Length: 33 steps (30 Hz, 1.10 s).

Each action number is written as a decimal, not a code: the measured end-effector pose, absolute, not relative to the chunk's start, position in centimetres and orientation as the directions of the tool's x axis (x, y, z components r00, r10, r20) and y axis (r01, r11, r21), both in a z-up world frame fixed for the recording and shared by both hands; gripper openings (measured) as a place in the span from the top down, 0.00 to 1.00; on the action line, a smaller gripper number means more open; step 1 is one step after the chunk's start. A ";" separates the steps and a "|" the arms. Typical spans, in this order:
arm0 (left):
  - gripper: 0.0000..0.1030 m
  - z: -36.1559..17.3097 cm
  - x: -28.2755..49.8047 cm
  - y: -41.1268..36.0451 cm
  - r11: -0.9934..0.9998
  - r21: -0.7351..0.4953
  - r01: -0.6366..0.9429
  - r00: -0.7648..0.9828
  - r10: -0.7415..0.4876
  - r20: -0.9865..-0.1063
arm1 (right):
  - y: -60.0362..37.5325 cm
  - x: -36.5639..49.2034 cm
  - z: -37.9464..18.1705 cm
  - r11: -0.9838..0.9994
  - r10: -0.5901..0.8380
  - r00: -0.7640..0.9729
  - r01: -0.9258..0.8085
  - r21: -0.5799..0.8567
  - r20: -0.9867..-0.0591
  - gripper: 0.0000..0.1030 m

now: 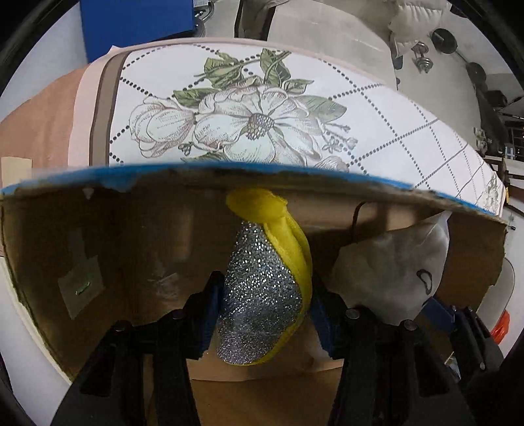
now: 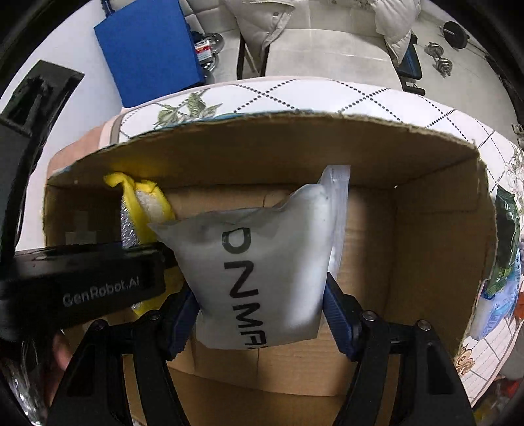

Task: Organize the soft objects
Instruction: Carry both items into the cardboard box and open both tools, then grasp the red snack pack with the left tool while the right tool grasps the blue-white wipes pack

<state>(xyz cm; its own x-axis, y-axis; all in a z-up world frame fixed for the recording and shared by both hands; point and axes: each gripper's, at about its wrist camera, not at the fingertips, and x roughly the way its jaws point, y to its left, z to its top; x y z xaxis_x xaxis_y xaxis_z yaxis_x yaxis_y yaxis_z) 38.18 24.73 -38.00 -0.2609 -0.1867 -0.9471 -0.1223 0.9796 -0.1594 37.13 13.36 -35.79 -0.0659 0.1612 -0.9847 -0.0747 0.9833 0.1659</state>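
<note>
A yellow sponge (image 1: 262,288) with a glittery silver scrub face hangs upright inside a brown cardboard box (image 1: 131,229), and my left gripper (image 1: 267,314) is shut on its lower part. In the right wrist view my right gripper (image 2: 262,314) is shut on a frosted white pouch (image 2: 262,262) with black letters, held over the box floor (image 2: 425,229). The pouch (image 1: 393,268) hangs just right of the sponge. Past the left gripper's black housing (image 2: 82,281), the sponge (image 2: 147,209) shows to the pouch's left.
The box stands on a bed cover (image 1: 262,114) with a flower print and a dotted grid. Green and blue packets (image 2: 504,245) lie outside the box's right wall. A blue panel (image 2: 147,49), a padded jacket (image 2: 262,19) and dumbbells (image 2: 439,59) are beyond.
</note>
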 end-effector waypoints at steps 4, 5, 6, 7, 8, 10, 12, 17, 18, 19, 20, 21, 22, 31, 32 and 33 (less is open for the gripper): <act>0.35 -37.7 38.1 24.9 0.975 -0.180 -0.132 -0.262 -0.209 -0.942 | 13.3 36.8 -35.7 0.983 0.158 -0.073 -0.079 0.164 -0.985 0.24; 0.29 -37.4 38.0 25.0 0.975 -0.179 -0.135 -0.256 -0.208 -0.944 | 13.2 36.7 -35.4 0.983 0.161 -0.074 -0.080 0.167 -0.984 0.24; 0.26 -37.1 38.1 25.2 0.975 -0.175 -0.135 -0.247 -0.204 -0.947 | 13.2 36.6 -35.1 0.982 0.164 -0.074 -0.081 0.170 -0.984 0.24; 0.23 -36.7 38.0 25.3 0.976 -0.174 -0.134 -0.237 -0.202 -0.950 | 13.2 36.5 -34.7 0.982 0.164 -0.074 -0.085 0.170 -0.984 0.22; 0.17 -36.2 38.0 25.3 0.976 -0.173 -0.133 -0.228 -0.199 -0.953 | 13.1 36.4 -34.3 0.982 0.156 -0.069 -0.094 0.162 -0.985 0.20; 0.10 -35.0 37.6 25.5 0.980 -0.154 -0.123 -0.204 -0.176 -0.963 | 12.9 36.1 -33.1 0.982 0.155 -0.054 -0.105 0.160 -0.986 0.17; 0.06 -33.5 36.9 25.4 0.987 -0.122 -0.105 -0.169 -0.139 -0.976 | 12.5 35.5 -32.1 0.981 0.157 -0.049 -0.109 0.161 -0.986 0.09; 0.02 -29.7 34.1 25.2 0.994 -0.067 -0.087 -0.061 -0.072 -0.996 | 11.2 33.1 -29.5 0.981 0.151 -0.004 -0.122 0.150 -0.989 0.00; 0.02 -28.9 33.3 25.1 0.995 -0.060 -0.086 -0.036 -0.063 -0.997 | 11.0 32.4 -29.1 0.982 0.142 0.004 -0.128 0.141 -0.990 0.00; 0.01 -28.4 32.5 25.1 0.995 -0.053 -0.084 -0.020 -0.055 -0.998 | 10.8 31.5 -28.5 0.982 0.133 0.017 -0.137 0.129 -0.991 0.00; 0.01 -27.8 31.8 25.0 0.995 -0.045 -0.084 -0.003 -0.046 -0.999 | 10.7 31.0 -28.0 0.983 0.124 0.029 -0.141 0.119 -0.992 0.00; 0.01 -27.0 31.0 25.2 0.996 -0.036 -0.087 0.023 -0.034 -0.999 | 10.5 30.4 -27.7 0.984 0.116 0.042 -0.139 0.110 -0.992 0.00; 0.01 -26.4 30.4 25.1 0.996 -0.028 -0.090 0.049 -0.024 -0.999 | 10.4 29.8 -27.3 0.985 0.113 0.054 -0.136 0.105 -0.992 0.00; 0.00 -21.7 23.4 24.6 0.992 0.036 -0.121 0.199 0.060 -0.978 | 8.2 23.3 -21.9 0.987 0.106 0.166 -0.138 0.083 -0.980 0.00; 0.00 -21.2 22.9 24.6 0.992 0.041 -0.121 0.213 0.066 -0.975 | 8.0 22.7 -21.2 0.987 0.108 0.177 -0.135 0.085 -0.978 0.00; 0.00 -20.7 22.3 24.5 0.991 0.047 -0.122 0.225 0.074 -0.972 | 7.8 22.1 -20.6 0.987 0.113 0.188 -0.132 0.089 -0.976 0.00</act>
<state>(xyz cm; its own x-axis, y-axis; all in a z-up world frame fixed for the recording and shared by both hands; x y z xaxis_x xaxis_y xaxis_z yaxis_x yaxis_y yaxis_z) 22.31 24.46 -20.70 0.2251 0.0742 -0.9715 -0.1220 0.9914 0.0475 22.09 7.78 -20.59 0.1882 0.1129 -0.9756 -0.1317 0.9873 0.0888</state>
